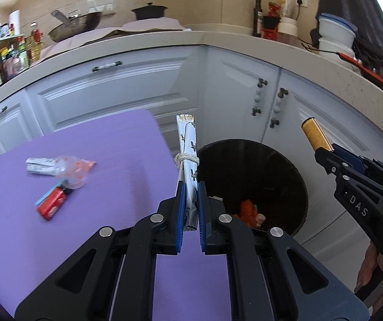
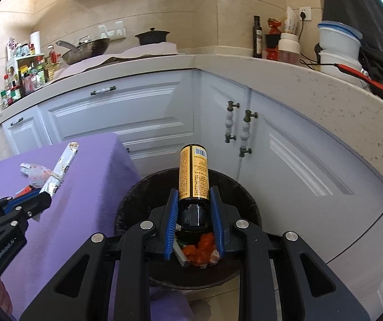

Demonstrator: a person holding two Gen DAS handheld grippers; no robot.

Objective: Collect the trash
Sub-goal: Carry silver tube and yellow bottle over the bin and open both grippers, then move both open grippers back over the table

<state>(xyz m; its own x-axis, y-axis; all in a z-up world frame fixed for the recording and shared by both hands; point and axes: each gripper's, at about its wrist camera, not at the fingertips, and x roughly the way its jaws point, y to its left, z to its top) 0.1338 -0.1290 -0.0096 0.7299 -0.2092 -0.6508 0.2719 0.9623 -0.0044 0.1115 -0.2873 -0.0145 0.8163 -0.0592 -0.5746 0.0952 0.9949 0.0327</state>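
right gripper (image 2: 194, 208): clamped on the yellow-label bottle (image 2: 193, 172), dead center above the black bin (image 2: 138, 195)
left gripper (image 1: 191, 206): pinching the tied silver wrapper (image 1: 187, 147), mid-frame at the bin's left rim
tip: probably release directly over the opening, wrapper shifted right first

A yellow-labelled bottle (image 2: 193, 174) is gripped between the blue pads of the right gripper (image 2: 194, 200), cap toward the camera, above a dark trash bin (image 2: 135, 195) holding orange scraps (image 2: 200, 248). At left, a silver wrapper tied with string (image 2: 60, 167) is clamped by the left gripper (image 2: 41, 200) over a purple-covered table (image 2: 89, 187).
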